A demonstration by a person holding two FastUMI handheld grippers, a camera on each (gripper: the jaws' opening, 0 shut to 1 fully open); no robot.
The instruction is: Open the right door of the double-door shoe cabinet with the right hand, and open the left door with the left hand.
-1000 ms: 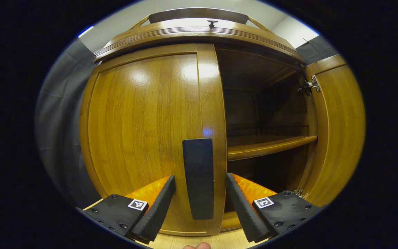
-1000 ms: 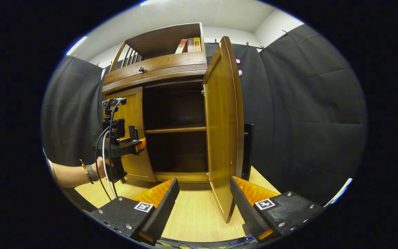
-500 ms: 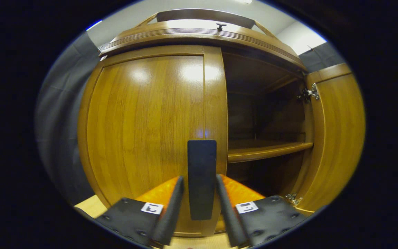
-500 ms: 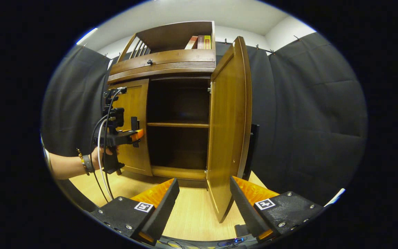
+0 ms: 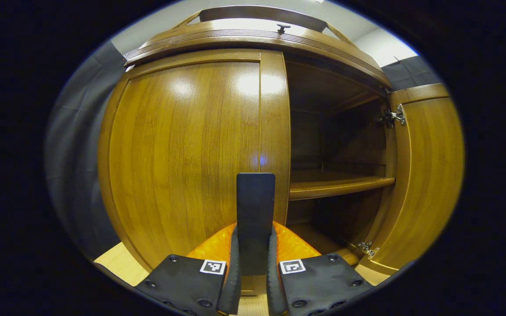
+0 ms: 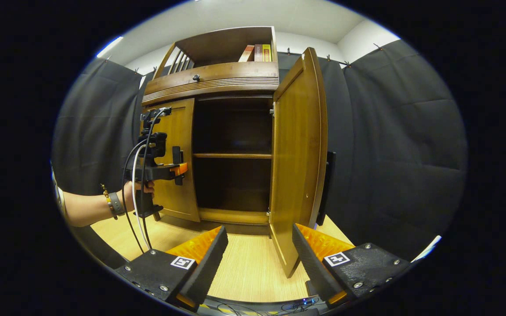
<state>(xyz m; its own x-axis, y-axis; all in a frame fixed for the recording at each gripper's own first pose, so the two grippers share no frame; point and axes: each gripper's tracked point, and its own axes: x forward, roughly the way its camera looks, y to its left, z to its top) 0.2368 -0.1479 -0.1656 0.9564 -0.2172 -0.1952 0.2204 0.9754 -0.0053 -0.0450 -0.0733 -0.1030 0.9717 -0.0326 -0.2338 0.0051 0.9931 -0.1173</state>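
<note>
While the glossy brown wooden left door (image 5: 182, 149) is shut against the cabinet, its flat black upright handle (image 5: 255, 210) is pinched between the fingers of the left gripper (image 5: 253, 281), presumably for pulling. The matching wooden right door (image 6: 299, 162) is swung wide, and the right gripper (image 6: 257, 263) is held spread, apart from it.

recording booth staged as a home corner, black cloth walls (image 6: 389, 145) clipped up along the top, white ceiling (image 6: 253, 17) above, pale wood floor (image 6: 244, 272), wooden shoe cabinet (image 6: 218, 83) with books (image 6: 256, 52) on its upper shelf
</note>
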